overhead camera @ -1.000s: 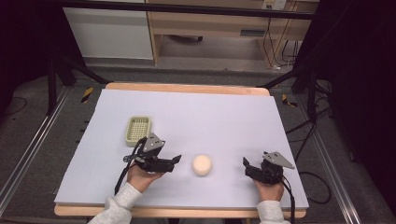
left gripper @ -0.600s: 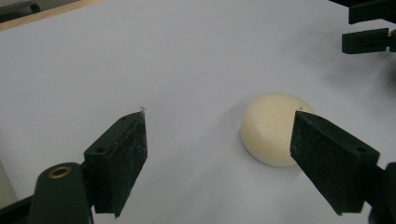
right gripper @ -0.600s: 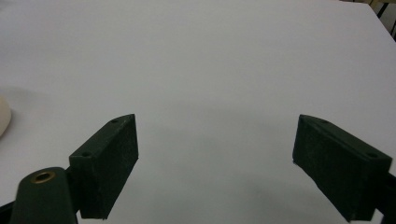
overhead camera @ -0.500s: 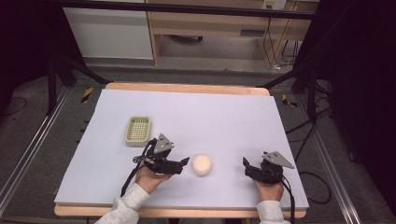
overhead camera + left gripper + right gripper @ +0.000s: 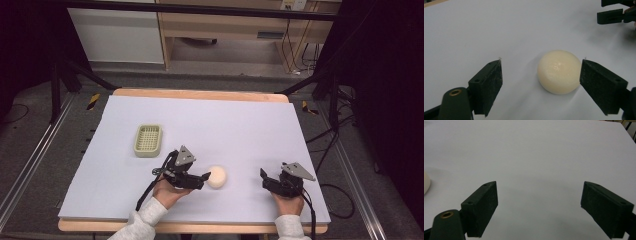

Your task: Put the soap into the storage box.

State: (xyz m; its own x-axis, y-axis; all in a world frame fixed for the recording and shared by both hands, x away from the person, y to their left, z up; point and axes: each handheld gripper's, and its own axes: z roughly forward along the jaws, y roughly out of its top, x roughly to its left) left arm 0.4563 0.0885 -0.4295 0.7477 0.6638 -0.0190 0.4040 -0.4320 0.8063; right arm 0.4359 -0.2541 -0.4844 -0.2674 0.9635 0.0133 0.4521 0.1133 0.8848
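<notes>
A cream, rounded lump like a bar of soap [image 5: 217, 176] lies on the white table sheet near the front. In the left gripper view the lump [image 5: 559, 71] sits between the open jaws, close to the right one and apart from the left one. My left gripper [image 5: 204, 178] [image 5: 541, 72] is open and points right at it. About a hand's width to the right, my right gripper [image 5: 263, 179] [image 5: 539, 195] rests open with only bare sheet between its jaws. The lump's edge [image 5: 426, 185] shows at the far left of the right gripper view.
A small pale green slotted tray [image 5: 148, 140] stands to the back left of the left gripper. The white sheet [image 5: 225, 120] covers a wooden table top, whose front edge is just behind both hands. The other gripper's jaws [image 5: 614, 15] show at the top right of the left gripper view.
My left gripper has slid to the right, so that its open jaws now stand around the cream lump. The right gripper and the lump have stayed put.
</notes>
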